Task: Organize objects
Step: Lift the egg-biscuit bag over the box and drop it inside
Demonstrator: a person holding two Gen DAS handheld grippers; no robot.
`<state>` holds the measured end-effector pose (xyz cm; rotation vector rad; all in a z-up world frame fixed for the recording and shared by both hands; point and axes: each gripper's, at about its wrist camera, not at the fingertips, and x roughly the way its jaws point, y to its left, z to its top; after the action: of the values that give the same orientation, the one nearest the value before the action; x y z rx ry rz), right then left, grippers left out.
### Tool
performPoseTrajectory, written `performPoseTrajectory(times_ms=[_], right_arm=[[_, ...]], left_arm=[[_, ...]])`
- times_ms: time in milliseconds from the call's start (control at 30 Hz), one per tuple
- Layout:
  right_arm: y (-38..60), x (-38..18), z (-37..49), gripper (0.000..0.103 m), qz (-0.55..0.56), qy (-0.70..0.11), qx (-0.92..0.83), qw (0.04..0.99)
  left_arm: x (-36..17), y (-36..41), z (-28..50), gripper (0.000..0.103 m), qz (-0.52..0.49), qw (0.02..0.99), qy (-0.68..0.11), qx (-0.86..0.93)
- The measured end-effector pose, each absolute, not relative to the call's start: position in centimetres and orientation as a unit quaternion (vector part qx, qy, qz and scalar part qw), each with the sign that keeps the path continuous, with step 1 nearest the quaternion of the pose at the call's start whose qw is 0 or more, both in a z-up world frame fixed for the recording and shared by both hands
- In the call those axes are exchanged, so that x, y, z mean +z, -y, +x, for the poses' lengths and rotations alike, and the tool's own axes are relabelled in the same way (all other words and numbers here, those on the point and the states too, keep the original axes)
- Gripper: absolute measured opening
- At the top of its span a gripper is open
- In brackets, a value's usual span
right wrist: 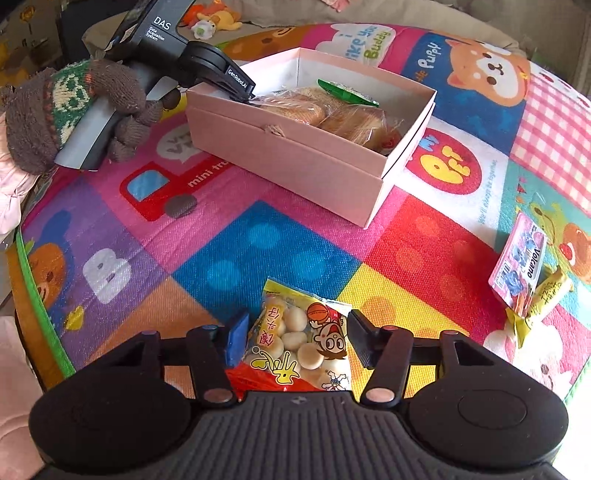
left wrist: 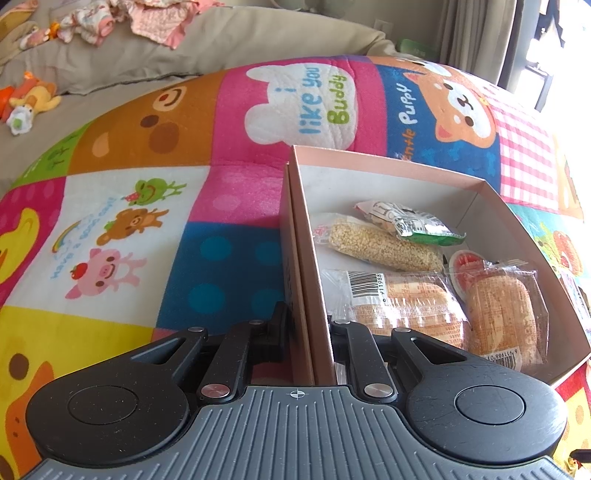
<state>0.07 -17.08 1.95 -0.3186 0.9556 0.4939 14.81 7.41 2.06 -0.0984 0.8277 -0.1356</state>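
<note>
A pink cardboard box (right wrist: 295,155) stands open on the colourful play mat. In the left wrist view my left gripper (left wrist: 312,325) is shut on the box's near wall (left wrist: 310,280), one finger outside and one inside. The box holds several wrapped snacks: a grain bar (left wrist: 384,245), a green and white packet (left wrist: 413,221) and two bread packs (left wrist: 406,306). In the right wrist view my right gripper (right wrist: 295,338) is open, its fingers on either side of a yellow snack bag of round biscuits (right wrist: 299,343) lying on the mat. The left gripper also shows there on the box's far left wall (right wrist: 236,88).
A pink Volcano packet (right wrist: 517,266) and a yellow wrapped bar (right wrist: 543,299) lie on the mat at the right. A gloved hand (right wrist: 74,110) holds the left tool. A beige cushion with baby clothes (left wrist: 110,22) and a plush toy (left wrist: 29,99) lie beyond the mat.
</note>
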Motion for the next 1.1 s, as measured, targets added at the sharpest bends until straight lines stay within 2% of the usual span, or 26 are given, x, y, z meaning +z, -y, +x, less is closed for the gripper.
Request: performPoseTrajectory(times_ms=[67,800,967,1100], right_arm=[[17.3,2.1,-0.4,0.050,-0.144,-0.454,0.230,0.849],[17.0,9.0,-3.1,0.048,-0.102,-0.398,0.248,0.877],[16.5,13.0,-0.9,0.048,-0.077,-0.346,0.259,0.898],[14.9,15.4,4.5,0.048,-0.043,-0.319,0.265,0.909]], left_arm=[[2.0,-7.4,14.8,0.015,-0.049,0.912,-0.401,-0.066],[2.0,-7.3,14.6,0.015,-0.046,0.913,-0.400,-0.064],[2.0,-7.3,14.5,0.015,-0.047,0.915,-0.397,-0.064],[2.0,-7.5,14.4,0.015,-0.049,0.915,-0.395,-0.066]])
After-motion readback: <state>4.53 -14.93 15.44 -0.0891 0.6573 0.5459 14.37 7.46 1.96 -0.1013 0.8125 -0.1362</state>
